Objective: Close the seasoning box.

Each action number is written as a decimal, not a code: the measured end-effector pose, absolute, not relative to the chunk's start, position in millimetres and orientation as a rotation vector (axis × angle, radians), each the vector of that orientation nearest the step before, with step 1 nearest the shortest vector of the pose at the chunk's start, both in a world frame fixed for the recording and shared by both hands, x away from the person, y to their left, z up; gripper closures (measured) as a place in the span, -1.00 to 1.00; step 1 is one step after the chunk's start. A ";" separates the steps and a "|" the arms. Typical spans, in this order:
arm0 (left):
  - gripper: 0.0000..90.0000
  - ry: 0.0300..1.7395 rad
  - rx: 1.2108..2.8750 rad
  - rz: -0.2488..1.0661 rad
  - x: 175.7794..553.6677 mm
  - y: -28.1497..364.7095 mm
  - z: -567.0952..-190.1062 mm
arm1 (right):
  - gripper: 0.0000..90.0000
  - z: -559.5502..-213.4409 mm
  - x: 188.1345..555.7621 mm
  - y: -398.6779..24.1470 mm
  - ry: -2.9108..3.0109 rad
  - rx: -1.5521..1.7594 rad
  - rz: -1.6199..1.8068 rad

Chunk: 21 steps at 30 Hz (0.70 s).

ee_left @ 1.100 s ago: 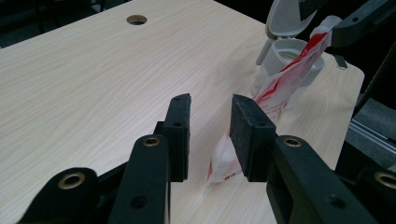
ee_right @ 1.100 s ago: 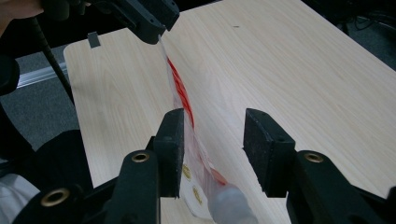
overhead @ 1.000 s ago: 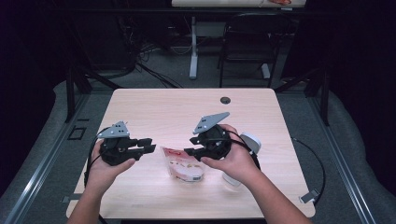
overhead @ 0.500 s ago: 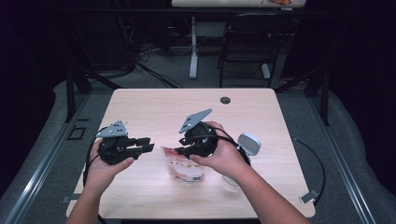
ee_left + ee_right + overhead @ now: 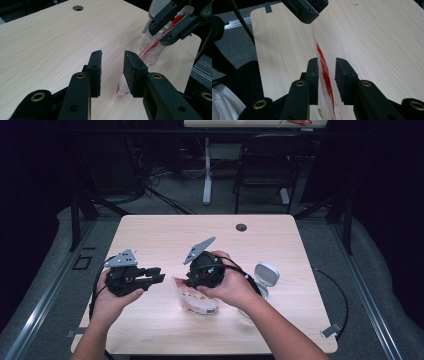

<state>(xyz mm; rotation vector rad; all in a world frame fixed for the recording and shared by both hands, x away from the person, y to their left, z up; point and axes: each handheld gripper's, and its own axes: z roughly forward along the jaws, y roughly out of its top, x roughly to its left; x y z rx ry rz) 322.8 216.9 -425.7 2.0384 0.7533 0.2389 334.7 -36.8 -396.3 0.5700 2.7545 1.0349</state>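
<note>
While one pouch (image 5: 196,301) lies flat, two grippers (left (image 5: 156,275), right (image 5: 326,72)) flank it.

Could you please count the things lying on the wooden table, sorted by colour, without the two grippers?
Red and white: 1, the plastic pouch
White and grey: 1, the small device on the table
Total: 2

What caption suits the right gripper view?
Right gripper jaws closing around a red-printed plastic packet above the wooden table.
</note>
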 end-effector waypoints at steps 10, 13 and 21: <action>0.51 0.754 2.043 0.241 323.1 216.7 -426.2 | 0.71 -404.4 337.6 -25.6 2.796 0.542 0.928; 0.51 0.754 2.042 0.241 323.2 216.6 -426.3 | 0.73 -406.7 338.5 -23.7 2.804 0.540 0.911; 0.51 0.756 2.044 0.240 323.4 216.1 -426.8 | 0.78 -408.3 340.6 -22.1 2.823 0.548 0.896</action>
